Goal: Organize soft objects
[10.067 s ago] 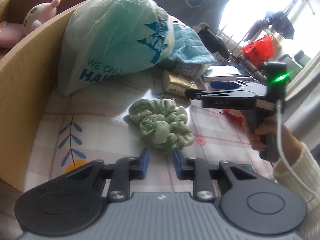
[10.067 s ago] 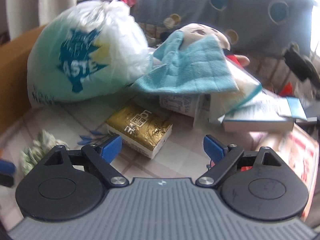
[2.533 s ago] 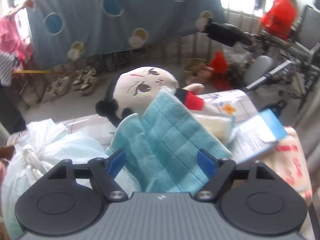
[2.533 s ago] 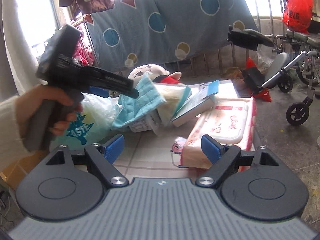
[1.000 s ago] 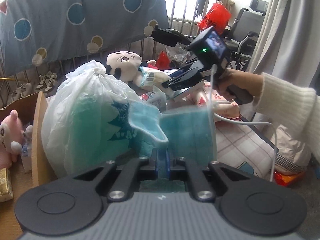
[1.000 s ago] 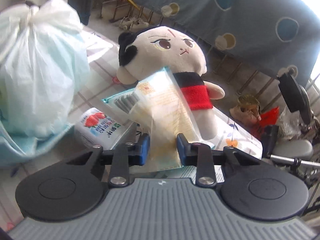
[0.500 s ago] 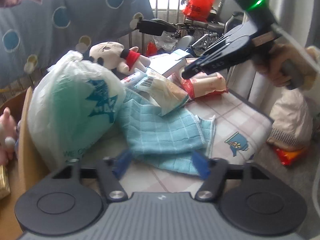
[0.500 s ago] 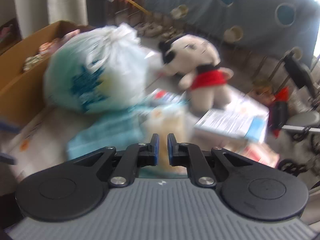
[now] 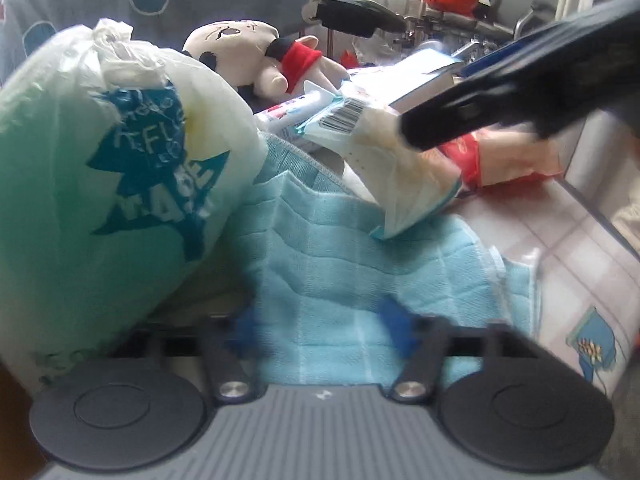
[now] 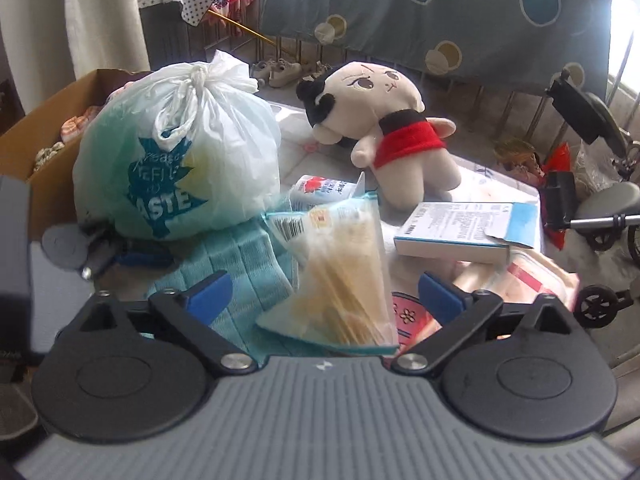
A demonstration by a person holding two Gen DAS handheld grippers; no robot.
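Note:
A light blue cloth (image 9: 340, 280) lies crumpled on the table, also in the right wrist view (image 10: 240, 276). My left gripper (image 9: 320, 326) is open just above its near edge. A clear packet with pale yellow contents (image 10: 344, 276) rests on the cloth; my right gripper (image 10: 324, 294) is open around it, fingers apart from it. The packet (image 9: 396, 172) shows in the left view under the right gripper's body. A plush doll in red (image 10: 384, 128) lies behind, and a tied pale green plastic bag (image 10: 176, 152) stands left.
A cardboard box (image 10: 44, 128) with soft toys stands at the left. A blue and white carton (image 10: 464, 232), a red-labelled tissue pack (image 10: 532, 276) and a small milk carton (image 10: 320, 190) lie on the table. A wheelchair (image 10: 600, 216) stands at the right.
My right gripper has opened and let go of the packet, which now rests on the blue cloth. My left gripper has moved closer to the cloth, still open.

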